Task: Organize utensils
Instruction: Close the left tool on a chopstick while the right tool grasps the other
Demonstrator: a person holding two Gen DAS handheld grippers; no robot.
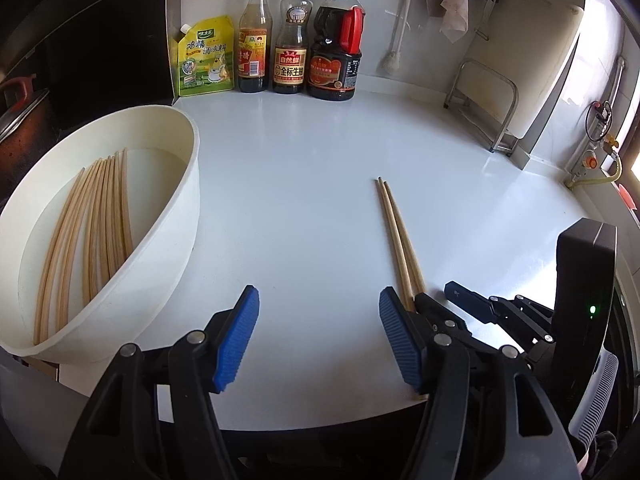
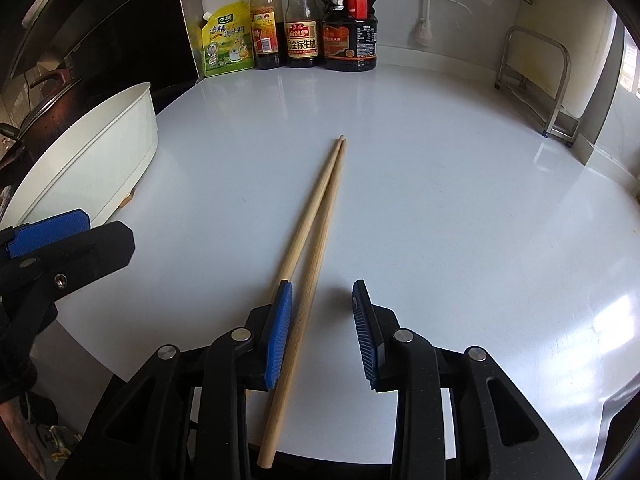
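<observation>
Left wrist view first, working left to right: you've got a dark pot (image 1: 20, 120) at the far left edge, then the white tub (image 1: 168, 216) sitting on the counter (image 1: 304, 200) with a bunch of wooden chopsticks (image 1: 100, 216) lying lengthwise in its bottom. Your left gripper (image 1: 316, 300) is hovering over bare counter just right of the tub, blue pads (image 1: 236, 340) spread well apart and nothing between them. Along the back wall there's a yellow-green seasoning pouch (image 1: 206, 58) and three sauce bottles (image 1: 292, 40) in a row. Right of centre, the loose pair of chopsticks (image 1: 394, 232) lies on the counter, tips pointing away toward the far wall, the near ends disappearing behind your left gripper's right finger. Your right gripper (image 1: 448, 300) pokes in from the lower right next to those ends. Further right, a metal rack (image 1: 484, 112) stands against the wall.

Right wrist view fills in the rest: your right gripper (image 2: 322, 292) straddles the near part of the pair of chopsticks (image 2: 320, 208). One stick runs between the pads, right up against the left pad (image 2: 278, 336); the other passes behind that pad, so I can't tell which side it's on. There's a clear gap to the right pad, so you're not clamping anything. The tub (image 2: 120, 136) sits off to the left, well apart from the pair.
</observation>
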